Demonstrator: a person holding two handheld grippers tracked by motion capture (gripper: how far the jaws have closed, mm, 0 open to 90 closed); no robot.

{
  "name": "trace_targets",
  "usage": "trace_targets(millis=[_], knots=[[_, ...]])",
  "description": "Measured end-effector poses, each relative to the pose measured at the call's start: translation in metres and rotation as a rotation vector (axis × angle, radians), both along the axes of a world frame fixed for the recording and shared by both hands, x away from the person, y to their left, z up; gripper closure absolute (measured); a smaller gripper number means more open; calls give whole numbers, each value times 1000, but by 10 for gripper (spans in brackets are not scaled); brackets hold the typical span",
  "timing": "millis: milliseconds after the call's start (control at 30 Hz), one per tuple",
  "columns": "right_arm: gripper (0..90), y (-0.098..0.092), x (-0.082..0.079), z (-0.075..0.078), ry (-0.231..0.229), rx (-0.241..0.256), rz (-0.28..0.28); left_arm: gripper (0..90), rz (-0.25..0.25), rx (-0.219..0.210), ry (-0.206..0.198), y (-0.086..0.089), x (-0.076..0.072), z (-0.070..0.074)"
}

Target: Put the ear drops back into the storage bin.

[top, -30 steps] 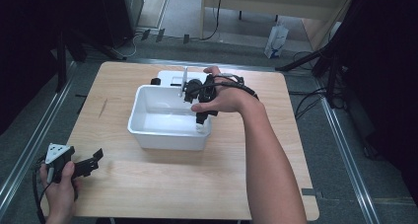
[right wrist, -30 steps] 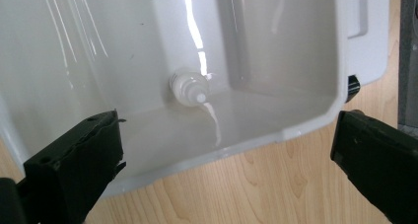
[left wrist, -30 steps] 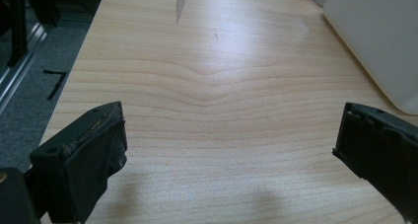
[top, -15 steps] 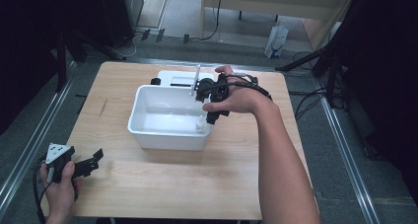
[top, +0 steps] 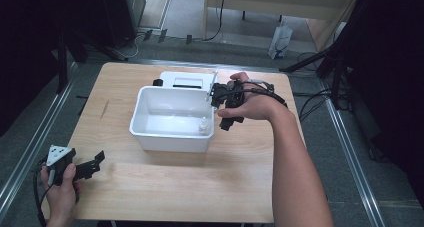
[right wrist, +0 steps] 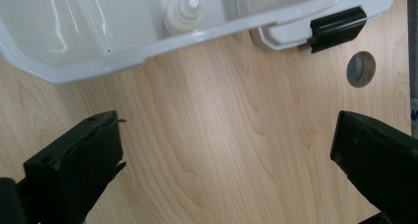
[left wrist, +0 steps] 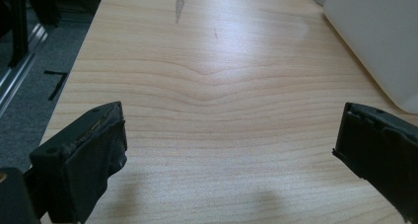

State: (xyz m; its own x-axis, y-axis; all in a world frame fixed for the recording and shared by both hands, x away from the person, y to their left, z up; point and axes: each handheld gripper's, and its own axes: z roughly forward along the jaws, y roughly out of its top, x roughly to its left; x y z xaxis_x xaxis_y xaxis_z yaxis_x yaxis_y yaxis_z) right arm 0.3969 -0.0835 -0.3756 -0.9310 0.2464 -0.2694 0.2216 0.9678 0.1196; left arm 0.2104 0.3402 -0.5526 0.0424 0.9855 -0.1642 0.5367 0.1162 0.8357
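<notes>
Arms first: from above we see the right forearm stretched far forward across the table (top: 125, 197), wrist bent inward, its hand wrapped round the right gripper (top: 222, 99) just beside the right wall of the white tub (top: 170, 139). Down at the near left corner we have the left hand (top: 60, 187) low by the table edge, holding the left gripper (top: 92, 163) level, pointing right towards the tub and well apart from it.

Tongs, then. The left gripper view gives us both black jaws spread wide with bare wood between them, nothing held. The right gripper view says the same for the other one: jaws wide apart over bare wood, nothing between them.

And the bottle (top: 203, 125)? From above we find it as a small white shape standing inside the tub, in the near right corner by the wall. The right gripper view brings it closer (cap and shoulders show clearly at (right wrist: 183, 12)), just past the tub's rim (right wrist: 148, 54). That view also gives us a black latch (right wrist: 337, 27) on a white lid's edge and a round grey disc (right wrist: 361, 69) in the wood. The left gripper view offers the tub's outer corner (left wrist: 379, 41) at upper right.
</notes>
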Motion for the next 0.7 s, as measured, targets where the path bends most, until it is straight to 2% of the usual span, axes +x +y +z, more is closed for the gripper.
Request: trace_targets(millis=[367, 700], knots=[[0, -32, -4, -15, 22, 4, -52, 1, -3, 2, 0, 0, 0, 0], [0, -52, -9, -28, 39, 0, -87, 1, -1, 4, 4, 0, 0, 0]])
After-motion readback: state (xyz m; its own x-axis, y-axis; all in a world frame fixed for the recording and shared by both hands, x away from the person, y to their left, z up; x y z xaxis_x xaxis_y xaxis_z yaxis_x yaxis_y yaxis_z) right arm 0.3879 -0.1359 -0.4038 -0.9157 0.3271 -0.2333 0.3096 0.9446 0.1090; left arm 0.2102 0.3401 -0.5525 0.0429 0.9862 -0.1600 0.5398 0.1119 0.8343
